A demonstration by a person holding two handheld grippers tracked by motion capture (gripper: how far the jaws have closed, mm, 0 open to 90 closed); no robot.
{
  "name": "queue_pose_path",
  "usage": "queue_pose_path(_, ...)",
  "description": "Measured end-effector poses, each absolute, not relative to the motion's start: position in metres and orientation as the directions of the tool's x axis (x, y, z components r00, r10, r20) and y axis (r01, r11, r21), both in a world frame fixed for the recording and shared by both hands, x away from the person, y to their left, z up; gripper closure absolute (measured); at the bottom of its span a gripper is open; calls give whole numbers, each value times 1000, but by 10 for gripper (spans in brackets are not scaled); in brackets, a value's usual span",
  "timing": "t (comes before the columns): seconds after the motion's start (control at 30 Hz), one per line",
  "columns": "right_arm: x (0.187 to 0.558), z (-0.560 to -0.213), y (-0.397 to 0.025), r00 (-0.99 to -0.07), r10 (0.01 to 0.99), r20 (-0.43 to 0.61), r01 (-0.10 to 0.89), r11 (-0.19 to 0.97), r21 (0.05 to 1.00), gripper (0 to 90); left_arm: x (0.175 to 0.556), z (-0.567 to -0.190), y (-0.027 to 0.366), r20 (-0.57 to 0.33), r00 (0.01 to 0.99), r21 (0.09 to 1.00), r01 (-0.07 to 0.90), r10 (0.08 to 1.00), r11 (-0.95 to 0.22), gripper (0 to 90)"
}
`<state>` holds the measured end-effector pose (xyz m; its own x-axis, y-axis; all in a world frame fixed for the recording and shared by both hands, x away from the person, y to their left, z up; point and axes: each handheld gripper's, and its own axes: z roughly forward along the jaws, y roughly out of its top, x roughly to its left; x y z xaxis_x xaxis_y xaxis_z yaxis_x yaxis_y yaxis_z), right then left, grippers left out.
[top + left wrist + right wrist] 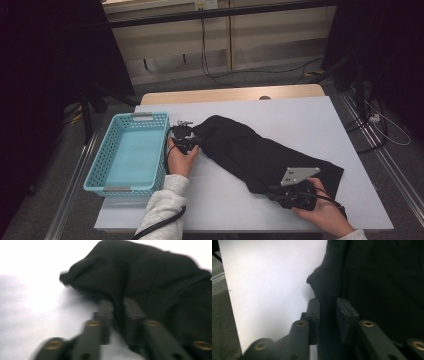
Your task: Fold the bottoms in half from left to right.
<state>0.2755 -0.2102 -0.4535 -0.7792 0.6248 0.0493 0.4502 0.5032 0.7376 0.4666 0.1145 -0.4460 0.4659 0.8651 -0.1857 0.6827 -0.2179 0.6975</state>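
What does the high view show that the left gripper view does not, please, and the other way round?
High view: the blue basket beside the left gripper, and the right gripper pinching the black cloth at its other end. Left gripper view: a close look at the jaws closed on a fold of cloth. Both share the cloth lying on the white table.

- Left tongs (186, 142), gripped by the left hand (181, 159), sit at nine o'clock, jaws pinched on black cloth (250, 150).
- Right tongs (280, 192), in the right hand (322, 210) at five o'clock, jaws likewise pinching cloth.
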Motion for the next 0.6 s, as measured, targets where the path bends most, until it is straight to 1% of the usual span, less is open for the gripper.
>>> queue_pose_path(0.1,277,-450,-204,-770,637,42,441,483,757,635,466,-444,117,-168,468,701,676,868,-229,593)
queue_pose_path(0.2,278,-448,-198,-757,653,29,428,461,778,558,465,-439,119,-153,458,706,670,876,-228,463)
queue_pose_path(0.23,279,-447,-197,-755,655,35,426,449,785,555,464,-438,120,-144,460,705,669,876,-236,424)
queue_pose_path(0.27,279,-447,-195,-757,652,37,424,448,787,554,463,-438,120,-141,461,706,667,876,-237,378)
queue_pose_path(0.43,279,-446,-183,-759,652,-4,392,462,795,595,457,-440,120,-120,488,706,654,865,-271,236)
queue_pose_path(0.5,280,-445,-179,-754,656,-4,389,451,803,635,454,-442,120,-103,498,706,646,861,-289,188)
queue_pose_path(0.53,280,-444,-176,-764,645,3,386,452,804,651,452,-442,121,-101,504,709,641,858,-293,188)
queue_pose_path(0.6,281,-445,-170,-770,638,-4,382,467,798,648,449,-443,122,-81,521,710,629,850,-317,170)
